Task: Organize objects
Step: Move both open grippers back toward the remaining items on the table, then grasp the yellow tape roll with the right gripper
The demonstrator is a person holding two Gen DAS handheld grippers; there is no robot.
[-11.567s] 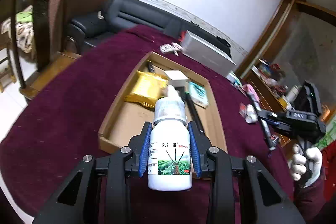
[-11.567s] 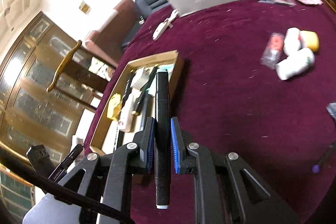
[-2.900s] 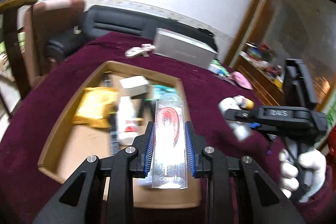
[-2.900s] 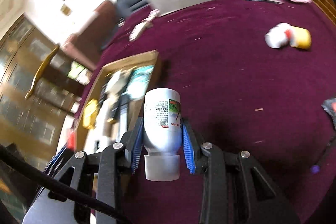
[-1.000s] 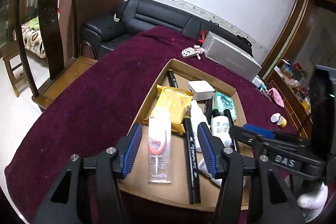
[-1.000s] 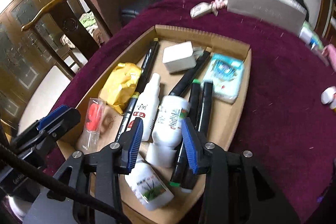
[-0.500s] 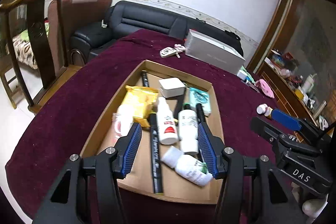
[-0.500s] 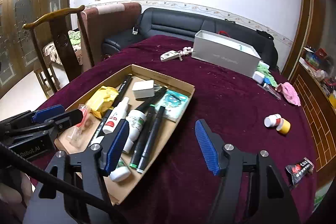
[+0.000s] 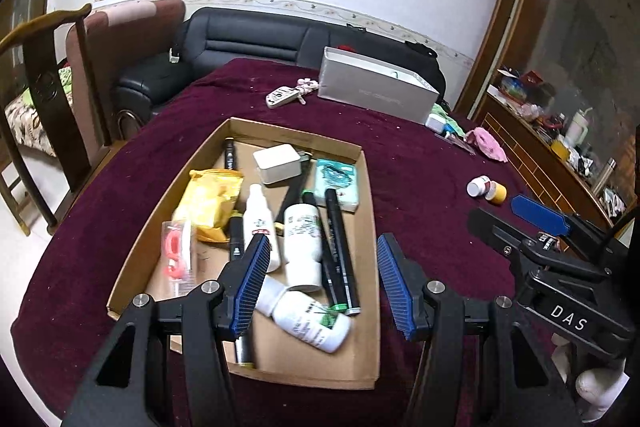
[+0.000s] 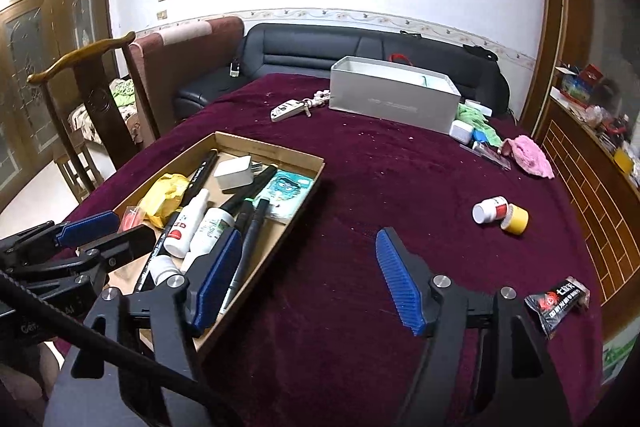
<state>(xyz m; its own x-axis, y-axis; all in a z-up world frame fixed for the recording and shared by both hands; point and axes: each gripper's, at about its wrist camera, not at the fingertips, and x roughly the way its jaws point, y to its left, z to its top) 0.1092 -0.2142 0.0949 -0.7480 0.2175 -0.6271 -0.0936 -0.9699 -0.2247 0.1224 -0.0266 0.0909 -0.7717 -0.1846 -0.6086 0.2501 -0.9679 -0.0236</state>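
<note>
- Currently, the table [image 10: 360, 195], covered in maroon cloth, is bearing the cardboard tray [image 9: 370, 255] at its near left; loose items are lying well apart from it to the right.
- The tray is already holding markers, white bottles, a yellow packet [image 9: 210, 203], a charger and a teal pack; free floor is showing mainly at its near left corner.
- The left gripper [image 9: 320, 281] is hovering over the tray's near end with its jaws spread wide and nothing between them.
- The right gripper [image 10: 308, 275] is hanging over bare cloth just right of the tray, jaws likewise wide and empty.
- The small white bottle [image 10: 490, 209] and the yellow-capped item [image 10: 515, 219] are lying touching at the far right; judged next in line, they are calling for a grip across the body of one alone.
- The black sachet [image 10: 558, 301] is lying flat at the near right edge; a low, shallow approach is advisable.
</note>
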